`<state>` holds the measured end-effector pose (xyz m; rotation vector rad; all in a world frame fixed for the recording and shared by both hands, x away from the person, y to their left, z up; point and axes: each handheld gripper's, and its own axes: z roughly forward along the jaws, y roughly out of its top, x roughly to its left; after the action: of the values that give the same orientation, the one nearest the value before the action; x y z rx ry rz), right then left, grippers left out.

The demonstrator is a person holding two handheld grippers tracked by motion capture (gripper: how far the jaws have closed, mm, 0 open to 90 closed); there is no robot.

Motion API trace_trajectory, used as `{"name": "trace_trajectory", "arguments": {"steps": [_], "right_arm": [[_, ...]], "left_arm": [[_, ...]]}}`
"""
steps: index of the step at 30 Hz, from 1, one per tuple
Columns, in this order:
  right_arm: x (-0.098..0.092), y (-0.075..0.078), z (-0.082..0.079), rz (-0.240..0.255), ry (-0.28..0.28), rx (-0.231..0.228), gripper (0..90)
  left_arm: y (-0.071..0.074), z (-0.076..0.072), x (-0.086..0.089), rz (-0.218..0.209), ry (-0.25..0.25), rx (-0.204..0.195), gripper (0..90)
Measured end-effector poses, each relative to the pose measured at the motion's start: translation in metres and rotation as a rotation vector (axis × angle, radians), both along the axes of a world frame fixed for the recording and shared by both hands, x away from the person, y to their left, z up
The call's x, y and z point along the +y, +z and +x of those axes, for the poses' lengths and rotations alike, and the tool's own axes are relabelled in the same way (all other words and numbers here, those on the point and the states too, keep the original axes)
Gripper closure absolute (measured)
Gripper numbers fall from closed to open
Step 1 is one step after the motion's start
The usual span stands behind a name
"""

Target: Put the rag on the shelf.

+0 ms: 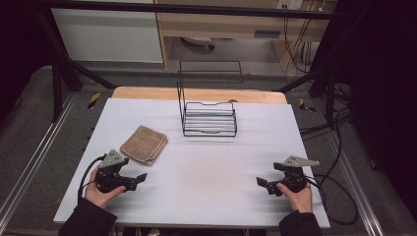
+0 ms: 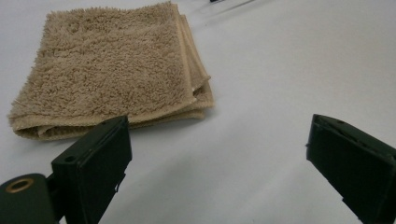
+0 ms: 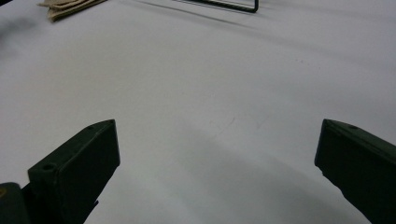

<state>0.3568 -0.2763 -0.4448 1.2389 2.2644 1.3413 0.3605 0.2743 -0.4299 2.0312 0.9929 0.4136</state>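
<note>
High view is showing me the white table [image 1: 206, 172], then the black wire rack [image 1: 209, 118] at twelve o'clock, then the folded tan towel [image 1: 144, 143] at ten o'clock, just beyond my left gripper [image 1: 140, 178]. I am holding both it and the right gripper [image 1: 259, 182] low with jaws spread wide, nothing between them. I am judging it best to approach the towel's folded corner low and level, pinching all layers together. I am reading no labels or writing.
</note>
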Motion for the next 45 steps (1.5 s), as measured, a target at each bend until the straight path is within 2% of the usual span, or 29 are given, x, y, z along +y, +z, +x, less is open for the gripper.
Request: {"name": "trace_trajectory", "arguments": {"steps": [14,17,20,24,31,35,37,38,45], "right_arm": [[0.001,0.0,0.0,-0.01,-0.001,0.0,0.5],[0.001,-0.001,0.0,-0.011,-0.001,0.001,0.5],[0.001,-0.001,0.0,-0.011,-0.002,0.001,0.5],[0.001,-0.001,0.0,-0.014,-0.001,0.001,0.5],[0.001,-0.001,0.001,-0.016,0.001,0.002,0.5],[0.001,-0.001,0.0,-0.016,0.001,0.002,0.5],[0.001,-0.001,0.0,-0.013,0.0,0.003,0.5],[0.001,-0.001,0.001,-0.017,0.001,0.002,0.5],[0.001,-0.001,0.001,-0.018,0.002,0.004,0.5]], "left_arm": [[0.007,0.007,-0.012,0.035,0.016,0.008,10.6],[0.013,0.013,-0.016,0.057,0.029,0.009,12.1],[0.016,0.017,-0.018,0.061,0.037,0.01,13.6],[0.02,0.029,-0.025,0.077,0.044,0.022,20.3],[0.014,0.043,-0.036,0.101,0.042,0.054,28.6],[0.004,0.051,-0.042,0.148,0.049,0.075,34.3],[0.002,0.052,-0.042,0.155,0.053,0.074,36.2],[-0.001,0.055,-0.042,0.175,0.058,0.074,39.7],[-0.006,0.06,-0.042,0.202,0.065,0.07,47.5]]}}
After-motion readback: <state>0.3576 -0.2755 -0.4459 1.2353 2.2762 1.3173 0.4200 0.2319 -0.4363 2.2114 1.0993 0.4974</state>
